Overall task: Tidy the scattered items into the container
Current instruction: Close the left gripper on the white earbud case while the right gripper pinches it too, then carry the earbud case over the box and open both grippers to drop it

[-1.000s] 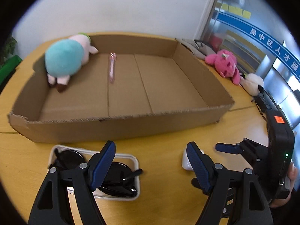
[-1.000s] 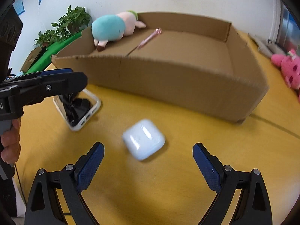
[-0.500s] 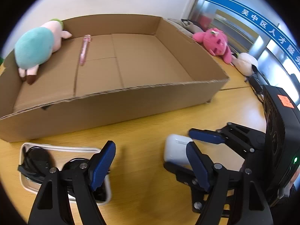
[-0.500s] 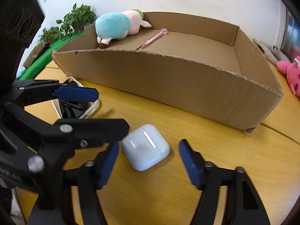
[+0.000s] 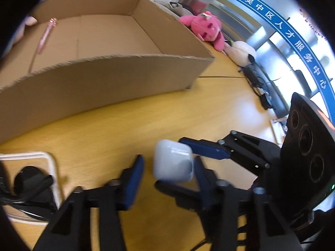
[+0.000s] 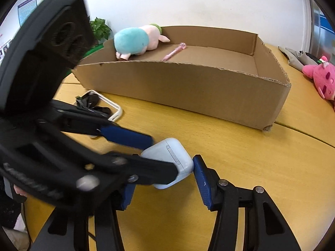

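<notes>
Looking along the left tool (image 5: pixel 168 172), the view shows a small white rounded plastic earbud case (image 5: pixel 172 160) between its blue pads, whose jaws are closing; the left pad stands clear of the case, so no grip is made yet. The right tool (image 5: pixel 189 164) reaches in from the right, one blue pad against the case's far side. Beyond the case stands the shallow brown cardboard box (image 5: pixel 100 77), with a pink pen (image 5: pixel 45 35) lying on its floor. Just left of the case, in front of the box, a white rectangular tray (image 5: pixel 50 167) holding dark sunglasses waits on the yellow wooden bench (image 5: pixel 219 108). A pink plush toy (image 5: pixel 206 29) and a white plush toy (image 5: pixel 242 51) lie right of the box.

From the right wrist, the right tool (image 6: pixel 161 185) has its jaws closing about the case (image 6: pixel 167 161), its right pad touching one corner; the left tool (image 6: pixel 155 156) crosses in front. A teal-and-pink plush toy (image 6: pixel 136 41) and the pen (image 6: pixel 174 52) are already inside the box (image 6: pixel 188 92).

By this showing, two items are tidied; the case, the tray and the outer plush toys appear to be left.
</notes>
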Demonstrator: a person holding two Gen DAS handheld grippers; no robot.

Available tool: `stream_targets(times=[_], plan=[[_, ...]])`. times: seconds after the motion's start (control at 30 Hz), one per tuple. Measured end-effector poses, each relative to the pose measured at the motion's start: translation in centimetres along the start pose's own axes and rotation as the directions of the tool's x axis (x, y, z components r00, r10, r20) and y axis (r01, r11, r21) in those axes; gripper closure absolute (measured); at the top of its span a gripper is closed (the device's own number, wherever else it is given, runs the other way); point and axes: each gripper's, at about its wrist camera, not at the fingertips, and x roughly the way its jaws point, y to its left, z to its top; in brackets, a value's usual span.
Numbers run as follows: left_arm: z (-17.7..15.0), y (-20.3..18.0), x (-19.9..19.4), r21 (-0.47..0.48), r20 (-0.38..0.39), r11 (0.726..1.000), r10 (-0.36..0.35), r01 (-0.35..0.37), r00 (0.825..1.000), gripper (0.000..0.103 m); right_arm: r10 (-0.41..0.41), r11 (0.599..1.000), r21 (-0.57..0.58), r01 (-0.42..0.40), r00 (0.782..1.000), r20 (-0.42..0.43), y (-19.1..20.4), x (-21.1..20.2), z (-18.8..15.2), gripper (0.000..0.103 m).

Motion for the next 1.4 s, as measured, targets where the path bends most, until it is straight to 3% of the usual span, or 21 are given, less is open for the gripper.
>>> stream_targets(times=[0.2,0.57,0.8,1.07,1.27,1.4], plan=[[0.2,-0.2,-0.4,-0.006,0.005,1.000,-0.004,0.004,1.000,0.068,0.007,1.000,-0.015,-0.006,1.000,0.020,0.1,-0.6,0.1,0.047],[2.8,-2.0,-4.5,0.051,0.076,0.995,0.077,-0.081,0.994,0.071,0.022,0.995,-0.099,-0.015,0.997,0.071,1.3,-2.6,3.9,0.047],[8.5,-3.2,-10.6,0.139,0.187,0.982,0.100,-0.127,0.977,0.073,0.000,0.976,-0.214,0.034,0.988,0.155,1.9,-5.6,11.5,0.047],[15.0,-3.7,-17.7,0.202,0.317,0.955,0.147,-0.218,0.937,0.076,0.008,0.931,-0.357,0.077,0.973,0.229,3.1,-7.9,21.8,0.047],[20.2,-1.5,-18.5,0.193,0.314,0.959,0.140,-0.207,0.939,0.076,0.007,0.921,-0.381,0.074,0.978,0.207,1.9,-5.7,27.8,0.047],[23.8,1.2,-16.9,0.169,0.276,0.971,0.121,-0.172,0.954,0.076,0.003,0.933,-0.355,0.057,0.986,0.168,-0.5,-3.4,30.1,0.047]])
